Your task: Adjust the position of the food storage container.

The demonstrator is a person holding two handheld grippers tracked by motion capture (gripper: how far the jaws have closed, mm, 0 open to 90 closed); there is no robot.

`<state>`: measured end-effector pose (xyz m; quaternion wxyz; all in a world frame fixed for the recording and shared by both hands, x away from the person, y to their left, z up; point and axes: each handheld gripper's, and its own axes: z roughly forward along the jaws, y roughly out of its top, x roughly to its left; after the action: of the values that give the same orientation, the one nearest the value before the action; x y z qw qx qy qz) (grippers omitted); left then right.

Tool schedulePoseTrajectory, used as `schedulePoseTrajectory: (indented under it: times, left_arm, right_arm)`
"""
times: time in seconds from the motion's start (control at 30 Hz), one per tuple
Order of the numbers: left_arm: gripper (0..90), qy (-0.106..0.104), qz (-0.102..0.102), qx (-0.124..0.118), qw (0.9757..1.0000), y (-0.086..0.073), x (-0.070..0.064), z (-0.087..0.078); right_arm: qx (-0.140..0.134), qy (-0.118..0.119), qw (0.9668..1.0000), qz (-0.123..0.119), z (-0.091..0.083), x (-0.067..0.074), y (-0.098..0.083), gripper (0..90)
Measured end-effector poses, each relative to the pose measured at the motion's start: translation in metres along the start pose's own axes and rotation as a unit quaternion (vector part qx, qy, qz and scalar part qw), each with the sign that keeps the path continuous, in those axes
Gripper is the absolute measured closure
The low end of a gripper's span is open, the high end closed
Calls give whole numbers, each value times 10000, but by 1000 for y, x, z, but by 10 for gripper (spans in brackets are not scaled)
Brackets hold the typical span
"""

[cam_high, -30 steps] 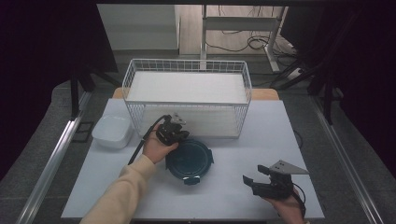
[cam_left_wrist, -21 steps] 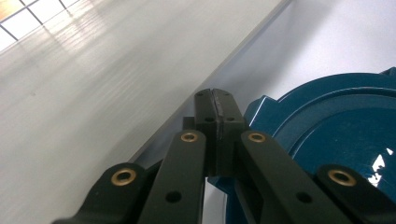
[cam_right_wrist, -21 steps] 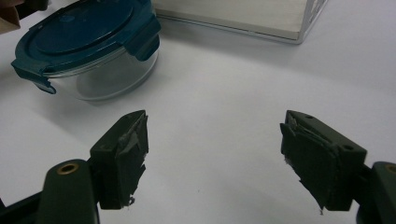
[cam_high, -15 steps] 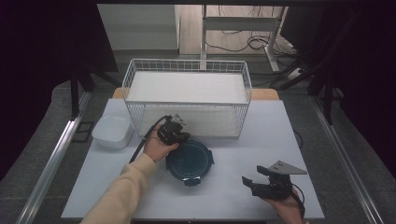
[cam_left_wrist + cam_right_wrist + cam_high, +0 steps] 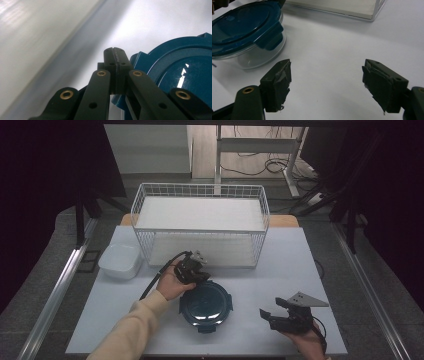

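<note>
White table (image 5: pixel 300 255), glass bowl (image 5: pixel 254 56) under lid (image 5: pixel 205 304)

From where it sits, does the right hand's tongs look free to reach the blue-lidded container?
Probably yes. The right tongs stand open with bare table between them and the blue-lidded container. The left tongs, shut, sit at its far rim, not in the way.

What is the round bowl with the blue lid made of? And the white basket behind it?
The round bowl's see-through wall looks like clear glass or hard plastic: the table shows through it. Its dark blue lid looks like glossy plastic, with bright glints and moulded clip tabs. The white basket looks like thin metal wire with a white coating, a grid you can see through.
</note>
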<state>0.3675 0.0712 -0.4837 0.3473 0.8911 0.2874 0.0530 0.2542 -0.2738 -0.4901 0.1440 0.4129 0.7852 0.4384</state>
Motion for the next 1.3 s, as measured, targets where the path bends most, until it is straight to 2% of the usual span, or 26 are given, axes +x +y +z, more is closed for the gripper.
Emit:
schedulePoseTrajectory:
  times: [0.17, 0.23, 0.27, 0.3, 0.33, 0.37, 0.4, 0.47, 0.57, 0.63, 0.7, 0.8, 0.87, 0.93, 0.97, 1.03, 1.2, 1.3]
  left_arm:
    - [900, -59, 34, -16, 10000, -3, -2, -2]
    - [900, 4, 170, -24, 9999, -3, -2, -4]
    - [900, 86, 125, -146, 9998, -3, -2, -8]
    - [900, 138, -29, -286, 9995, -3, 1, -14]
    - [900, 138, -29, -286, 9995, -3, 1, -14]
    - [900, 204, -336, -480, 9981, -5, 8, -27]
    - [900, 267, -497, -547, 9969, -8, 10, -34]
    - [900, 339, -676, -660, 9949, -16, 11, -49]
    - [899, 397, -882, -737, 9926, -32, 6, -68]
    - [892, 329, -1051, -819, 9905, -44, -1, -80]
    - [844, 337, -1246, -934, 9872, -55, -8, -91]
    - [766, 310, -1459, -1000, 9837, -70, -20, -102]
    - [633, 322, -1587, -929, 9824, -77, -26, -105]
    - [503, 322, -1644, -889, 9818, -80, -28, -104]
    - [442, 294, -1691, -760, 9822, -86, -31, -104]
    - [376, 290, -1785, -772, 9805, -91, -32, -104]
    - [300, 110, -1881, -710, 9795, -100, -36, -101]
    - [274, 107, -1914, -711, 9789, -103, -36, -100]
  right_arm:
    - [16, -3, 10000, -21, 1, 1, 0, 230]
    - [15, -8, 10000, -20, 1, 1, 0, 230]
    - [9, -14, 10000, -19, 1, 1, 0, 230]
    - [-5, -13, 10000, -12, 1, 1, 0, 229]
    - [-5, -13, 10000, -12, 1, 1, 0, 229]
    - [-34, 1, 10000, 11, -1, 2, 0, 229]
    - [-43, 0, 10000, 2, -1, 2, 0, 229]
    - [-40, -1, 10000, -14, 0, 2, 0, 229]
    - [-24, -10, 10000, -17, 0, 3, 0, 228]
    - [-20, -23, 10000, -5, 0, 3, 0, 228]
    - [-40, -30, 10000, 11, -1, 3, 1, 228]
    - [-36, -1, 10000, -26, 0, 8, 3, 226]
    - [-9, 33, 10000, -65, 2, 11, 3, 224]
    - [21, 61, 9999, -100, 3, 14, 2, 221]
    - [36, 83, 9999, -122, 4, 15, 2, 220]
    - [36, 104, 9998, -162, 3, 15, 3, 219]
    - [-11, 141, 9998, -105, 2, 13, 3, 216]
    - [-2, 170, 9998, -116, 3, 13, 2, 214]
